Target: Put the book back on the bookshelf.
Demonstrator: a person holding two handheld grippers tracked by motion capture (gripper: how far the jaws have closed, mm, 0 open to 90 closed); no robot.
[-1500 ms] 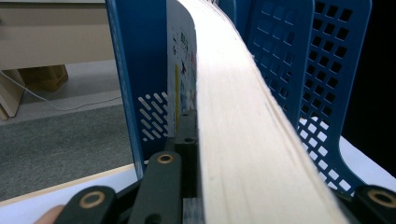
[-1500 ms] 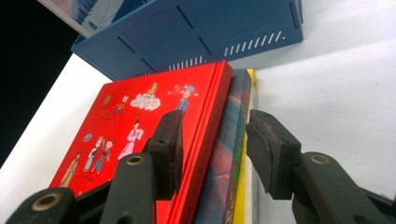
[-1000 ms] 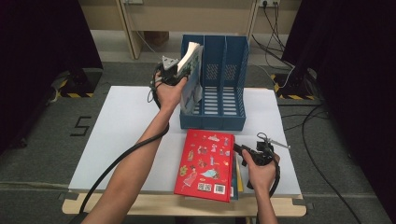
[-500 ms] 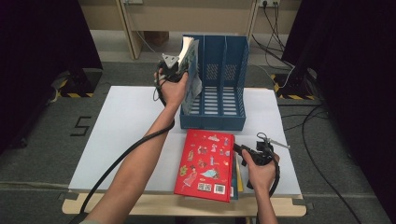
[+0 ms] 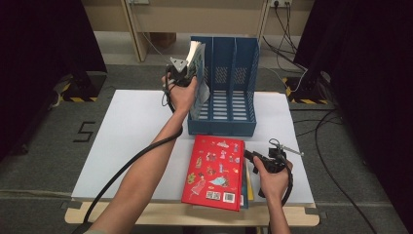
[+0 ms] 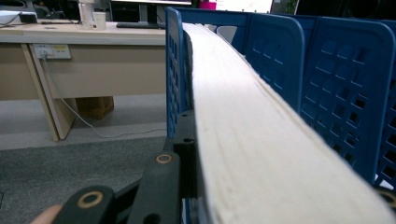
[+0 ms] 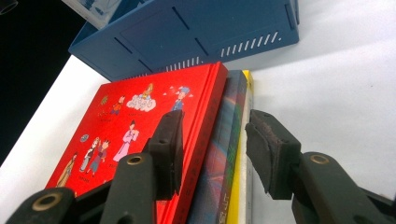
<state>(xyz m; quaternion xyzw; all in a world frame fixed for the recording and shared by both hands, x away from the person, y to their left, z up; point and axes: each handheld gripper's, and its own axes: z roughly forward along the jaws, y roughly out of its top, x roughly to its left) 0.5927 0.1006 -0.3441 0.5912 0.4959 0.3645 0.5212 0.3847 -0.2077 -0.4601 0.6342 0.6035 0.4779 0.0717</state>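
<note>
A thick pale-edged book (image 5: 197,58) (image 6: 261,140) stands tilted in the left slot of the blue file rack (image 5: 221,124) (image 6: 336,84). My left gripper (image 5: 187,73) is shut on it from the near side, one finger (image 6: 184,158) flat against the page block. Its jaws have just been opening a little, with the book still between them. A red picture book (image 5: 214,173) (image 7: 121,126) tops a small stack at the table's front. My right gripper (image 5: 251,158) (image 7: 212,135) stands open astride the stack's right edge, its pads apart from the books.
The white table (image 5: 131,131) has bare room left of the rack and the stack. Two right slots of the rack (image 7: 187,37) hold nothing. A wooden desk (image 6: 70,42) stands beyond, and cables (image 5: 331,131) trail on the floor at the right.
The left hand has tipped the book more upright and carried it a little farther into the rack's left slot. The right hand and the stack have not moved.
</note>
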